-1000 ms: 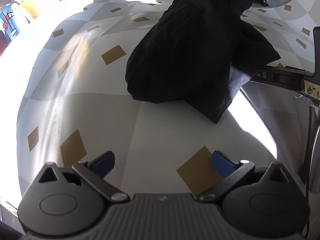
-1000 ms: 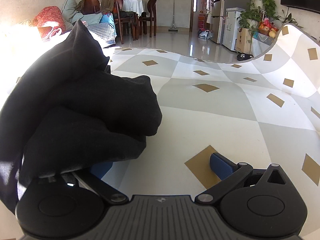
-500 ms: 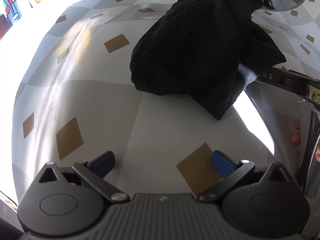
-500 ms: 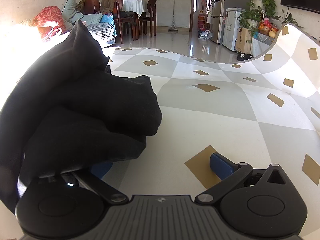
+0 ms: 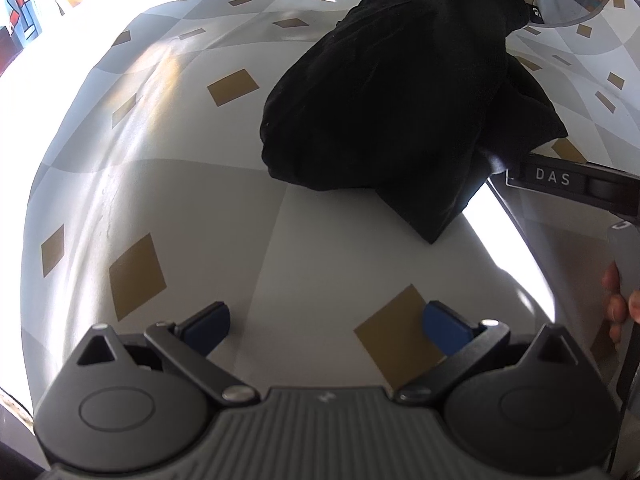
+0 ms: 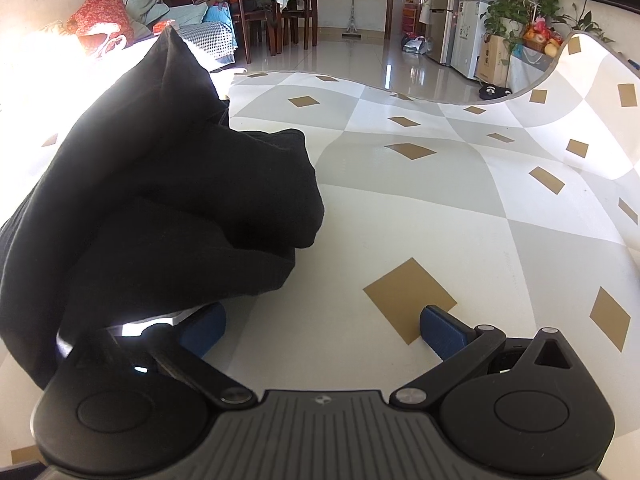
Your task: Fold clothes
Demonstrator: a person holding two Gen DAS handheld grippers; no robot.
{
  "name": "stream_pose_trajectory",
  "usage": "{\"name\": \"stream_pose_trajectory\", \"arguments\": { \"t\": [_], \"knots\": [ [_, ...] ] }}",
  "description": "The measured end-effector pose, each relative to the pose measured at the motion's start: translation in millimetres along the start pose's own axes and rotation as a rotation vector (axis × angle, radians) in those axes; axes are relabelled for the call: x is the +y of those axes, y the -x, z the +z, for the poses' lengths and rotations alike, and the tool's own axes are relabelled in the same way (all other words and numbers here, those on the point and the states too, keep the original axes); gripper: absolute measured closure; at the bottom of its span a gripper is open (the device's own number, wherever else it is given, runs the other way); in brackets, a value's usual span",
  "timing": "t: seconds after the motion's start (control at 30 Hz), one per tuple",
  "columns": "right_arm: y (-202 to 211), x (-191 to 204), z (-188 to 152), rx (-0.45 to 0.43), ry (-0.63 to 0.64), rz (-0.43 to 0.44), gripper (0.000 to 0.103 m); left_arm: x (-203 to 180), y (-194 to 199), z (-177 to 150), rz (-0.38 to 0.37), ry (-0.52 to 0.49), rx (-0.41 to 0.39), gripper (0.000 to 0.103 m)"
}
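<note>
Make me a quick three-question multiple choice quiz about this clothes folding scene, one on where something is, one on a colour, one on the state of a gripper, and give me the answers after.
1. Seen from the left gripper, where does the garment lie?
A. Ahead and to the right, on the table cloth
B. Between its fingers
C. On the floor

2. What colour is the garment?
A. Red
B. Black
C. White

3. How does the right gripper stand?
A. Shut on the garment
B. Out of view
C. Open, with the garment draped over its left side

Answers:
1. A, since the heap sits beyond the blue fingertips, up and right, resting on the checked cloth.
2. B, as the fabric is plainly black in both views.
3. C, because the two blue pads are wide apart with bare cloth between them, while black fabric overhangs the left finger.
</note>
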State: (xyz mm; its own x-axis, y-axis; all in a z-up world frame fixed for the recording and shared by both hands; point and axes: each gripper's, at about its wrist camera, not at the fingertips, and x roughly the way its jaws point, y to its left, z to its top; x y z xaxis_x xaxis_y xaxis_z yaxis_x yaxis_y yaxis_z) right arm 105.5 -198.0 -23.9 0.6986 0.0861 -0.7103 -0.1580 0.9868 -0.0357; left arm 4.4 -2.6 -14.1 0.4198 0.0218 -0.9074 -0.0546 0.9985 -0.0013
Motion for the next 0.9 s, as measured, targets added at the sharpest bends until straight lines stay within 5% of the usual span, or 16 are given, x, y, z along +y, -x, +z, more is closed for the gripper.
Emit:
{"name": "stream_pose_trajectory", "arguments": {
  "t": [0.9],
  "knots": [
    [67,12,-50,0.109,-0.112,-0.098,0.000,6,10,-20,-0.005,0.006,-0.013,0.000]
  ]
}}
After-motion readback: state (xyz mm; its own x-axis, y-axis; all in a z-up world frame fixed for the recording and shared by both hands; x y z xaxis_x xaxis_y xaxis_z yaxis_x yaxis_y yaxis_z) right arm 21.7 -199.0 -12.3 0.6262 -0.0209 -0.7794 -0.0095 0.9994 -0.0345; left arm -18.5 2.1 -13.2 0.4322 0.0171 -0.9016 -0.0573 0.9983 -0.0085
